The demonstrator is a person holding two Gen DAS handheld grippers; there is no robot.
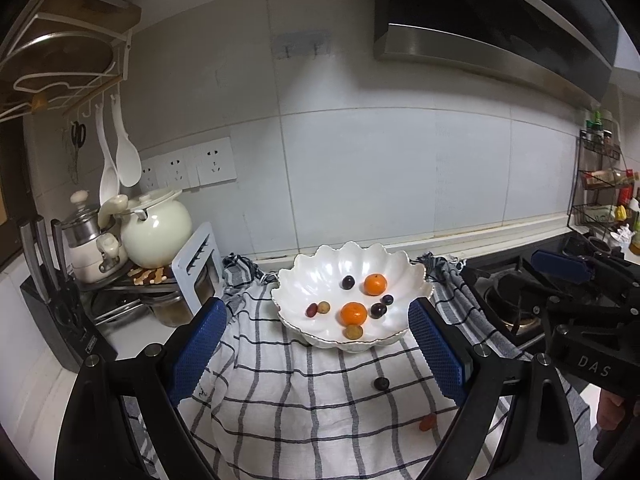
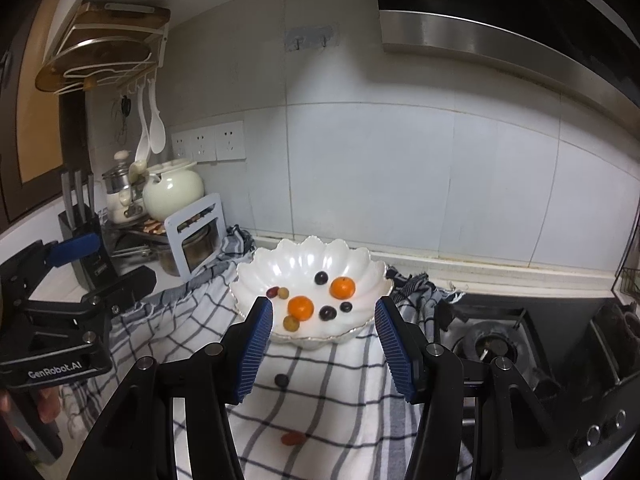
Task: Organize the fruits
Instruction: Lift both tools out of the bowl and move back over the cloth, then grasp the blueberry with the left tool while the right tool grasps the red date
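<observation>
A white scalloped bowl (image 1: 400, 270) (image 2: 360, 268) stands on a checked cloth (image 1: 304, 412) (image 2: 332, 408). It holds two tangerines (image 1: 353, 313) (image 2: 301, 307), several dark grapes (image 1: 348, 282) and small yellowish and red fruits (image 1: 354, 332). On the cloth in front of the bowl lie a dark grape (image 1: 381, 383) (image 2: 281, 380) and a small red fruit (image 1: 428, 423) (image 2: 293, 437). My left gripper (image 1: 316, 354) is open wide, nothing between its blue pads. My right gripper (image 2: 326, 350) is open too, pads apart with nothing held; the loose fruits lie below it.
At the left stand a knife block (image 1: 60, 312), a cream pot (image 1: 156, 230), a steel pot and a grey rack (image 1: 198, 268). A gas hob (image 1: 516, 300) (image 2: 492, 344) borders the cloth on the right, with a spice rack (image 1: 600, 184) behind. Tiled wall at the back.
</observation>
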